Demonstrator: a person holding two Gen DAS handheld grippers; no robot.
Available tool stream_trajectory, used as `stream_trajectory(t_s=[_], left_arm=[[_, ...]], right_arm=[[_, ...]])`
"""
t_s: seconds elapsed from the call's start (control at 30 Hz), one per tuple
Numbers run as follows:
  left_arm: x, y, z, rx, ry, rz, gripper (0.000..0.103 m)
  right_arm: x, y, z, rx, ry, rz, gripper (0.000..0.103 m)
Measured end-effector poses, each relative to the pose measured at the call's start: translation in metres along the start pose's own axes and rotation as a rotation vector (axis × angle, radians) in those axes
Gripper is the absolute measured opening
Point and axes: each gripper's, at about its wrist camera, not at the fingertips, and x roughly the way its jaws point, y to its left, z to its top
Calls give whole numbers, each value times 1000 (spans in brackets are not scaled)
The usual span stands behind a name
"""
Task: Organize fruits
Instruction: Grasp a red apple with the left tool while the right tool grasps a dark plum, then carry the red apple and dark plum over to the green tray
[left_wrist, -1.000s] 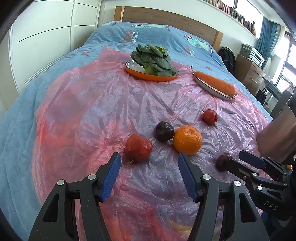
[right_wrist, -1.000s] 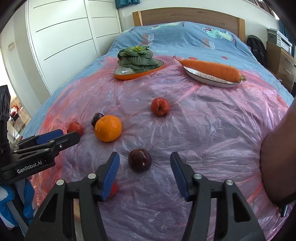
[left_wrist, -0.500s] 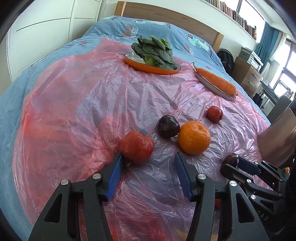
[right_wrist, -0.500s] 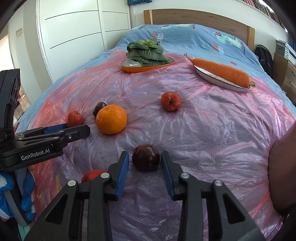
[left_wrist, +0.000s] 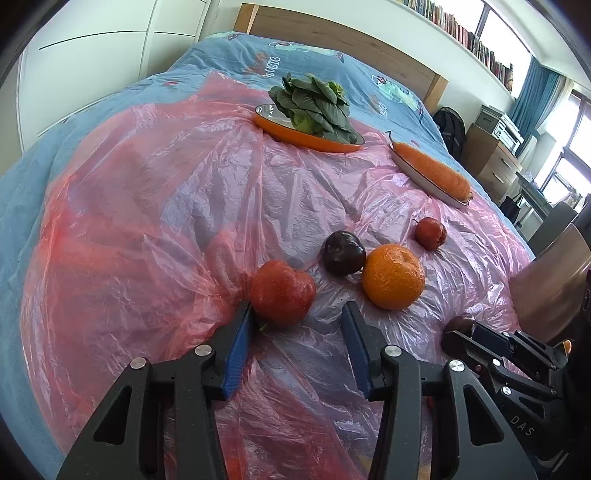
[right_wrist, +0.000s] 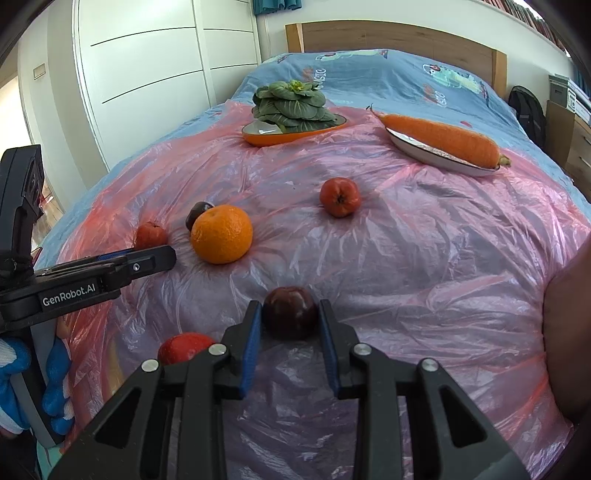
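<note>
Fruits lie on a pink plastic sheet (left_wrist: 155, 221) over the bed. My left gripper (left_wrist: 297, 314) is open, its fingers on either side of a red apple (left_wrist: 282, 291). Beyond it lie a dark plum (left_wrist: 343, 253), an orange (left_wrist: 393, 276) and a small red fruit (left_wrist: 430, 233). My right gripper (right_wrist: 290, 314) is shut on a second dark plum (right_wrist: 290, 312) that rests on the sheet. In the right wrist view the orange (right_wrist: 221, 234), the small red fruit (right_wrist: 340, 196) and the apple (right_wrist: 149, 234) also show, with the left gripper (right_wrist: 162, 258) beside the apple.
An orange dish (left_wrist: 295, 134) with leafy greens (left_wrist: 314, 103) and a white plate (left_wrist: 424, 177) with a carrot (left_wrist: 432, 170) stand at the far side. Another red fruit (right_wrist: 184, 347) lies left of my right gripper. White wardrobes stand left; drawers stand right.
My right gripper has closed from open onto the dark plum. My left gripper has moved forward so the red apple sits between its fingers.
</note>
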Motion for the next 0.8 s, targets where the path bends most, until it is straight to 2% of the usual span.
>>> stream_trajectory(t_s=[0.1, 0.27, 0.63, 0.8], left_arm=[[-1, 2, 1, -14, -4, -4, 40], [-3, 14, 2, -71, -11, -27, 28], [-12, 9, 4, -53, -49, -21, 27], [-26, -6, 4, 14, -104, 8, 27]], right_arm=[[0, -1, -1, 2, -4, 7, 17], [0, -2, -3, 8, -10, 21, 17], [1, -4, -3, 12, -12, 28, 16], [0, -4, -2, 12, -18, 27, 16]])
